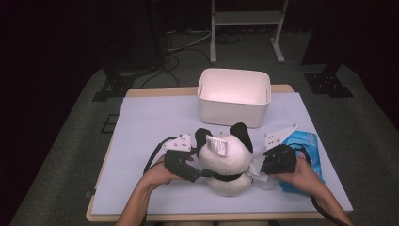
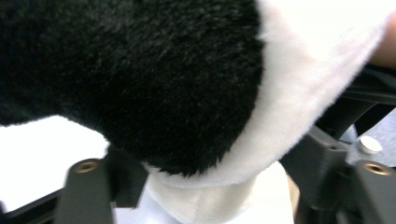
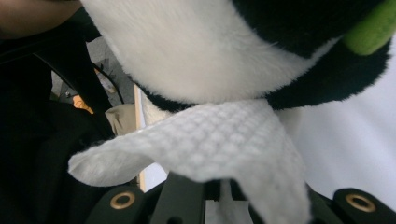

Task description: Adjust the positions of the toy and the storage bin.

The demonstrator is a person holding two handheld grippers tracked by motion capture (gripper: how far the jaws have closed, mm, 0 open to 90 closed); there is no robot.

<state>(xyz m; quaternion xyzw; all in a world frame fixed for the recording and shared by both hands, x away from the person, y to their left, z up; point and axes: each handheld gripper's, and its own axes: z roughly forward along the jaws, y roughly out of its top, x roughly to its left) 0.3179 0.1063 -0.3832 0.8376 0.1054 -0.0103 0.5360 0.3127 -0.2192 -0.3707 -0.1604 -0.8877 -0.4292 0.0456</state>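
A black-and-white panda plush (image 1: 226,162) lies at the front middle of the table, with a silvery tag (image 1: 217,145) on its head. My left gripper (image 1: 203,173) comes in from the plush's left. In the left gripper view its jaws (image 2: 210,186) press on the plush's black and white fur (image 2: 163,84). From the right, my right gripper (image 1: 261,170) is shut on a white textured wipe (image 3: 219,140). The wipe (image 1: 257,170) lies against the plush's white fur (image 3: 196,56), below a green patch (image 3: 373,28).
A blue wipe pack (image 1: 308,150) lies under my right hand near the table's right edge. A white bin (image 1: 234,110) stands at the back middle of the pale mat (image 1: 150,122). A metal stand (image 1: 247,19) is on the floor beyond.
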